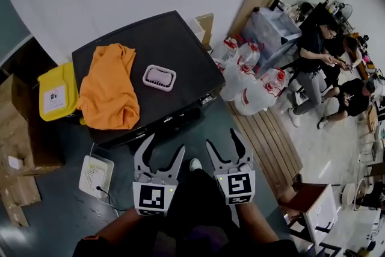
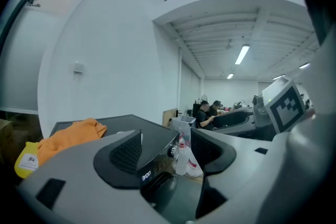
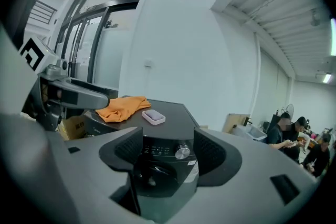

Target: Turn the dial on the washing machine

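The left tongs (image 1: 165, 142) and right tongs (image 1: 222, 137) are hovering spread and empty, just near of the boxy matte-black washing machine (image 1: 174, 45). Its round, shiny metal dial (image 3: 182, 151) is sitting on the front panel's right end, apart from both.

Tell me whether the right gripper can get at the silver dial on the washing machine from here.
Probably yes. The right gripper, fingers apart and empty, faces the round silver dial on the front of the black washing machine; nothing stands between them.
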{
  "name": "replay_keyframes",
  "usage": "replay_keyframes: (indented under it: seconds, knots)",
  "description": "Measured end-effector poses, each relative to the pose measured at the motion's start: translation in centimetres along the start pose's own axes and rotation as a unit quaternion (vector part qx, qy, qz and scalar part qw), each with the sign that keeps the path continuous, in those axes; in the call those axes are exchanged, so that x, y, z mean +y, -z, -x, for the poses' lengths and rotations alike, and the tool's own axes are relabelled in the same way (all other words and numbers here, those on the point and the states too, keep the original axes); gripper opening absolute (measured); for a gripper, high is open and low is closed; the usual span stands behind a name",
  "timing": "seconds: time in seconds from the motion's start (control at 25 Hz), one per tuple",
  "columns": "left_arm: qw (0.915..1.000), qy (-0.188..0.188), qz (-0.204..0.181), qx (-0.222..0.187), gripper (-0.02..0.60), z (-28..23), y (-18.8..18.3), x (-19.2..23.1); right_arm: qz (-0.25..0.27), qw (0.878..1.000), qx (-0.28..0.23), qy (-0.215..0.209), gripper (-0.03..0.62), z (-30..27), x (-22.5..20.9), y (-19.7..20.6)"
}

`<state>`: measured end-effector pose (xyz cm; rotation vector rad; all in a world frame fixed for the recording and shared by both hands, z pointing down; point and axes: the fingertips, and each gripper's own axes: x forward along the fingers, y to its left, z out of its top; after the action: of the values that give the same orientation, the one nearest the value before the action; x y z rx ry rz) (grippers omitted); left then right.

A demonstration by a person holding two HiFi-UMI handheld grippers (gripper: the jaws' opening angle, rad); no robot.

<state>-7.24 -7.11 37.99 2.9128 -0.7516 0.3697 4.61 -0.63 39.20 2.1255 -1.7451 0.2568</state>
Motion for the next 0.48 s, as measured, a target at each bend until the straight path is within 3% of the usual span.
replay_keyframes:
  seconds: [0.2,0.48]
  knots:
    - [0.9986,-0.053,-0.002,0.006,0.284,-2.9,0.3,1.9,0.02,0.999,0.015,-0.022,0.319,-5.2,-2.3,1.8]
    - [0.99,-0.136,0.029,0.024,0.284,-6.8,1.5,2.6,0.036,0.995,0.043,-0.085,0.319,-11.3,-5.1,5.0]
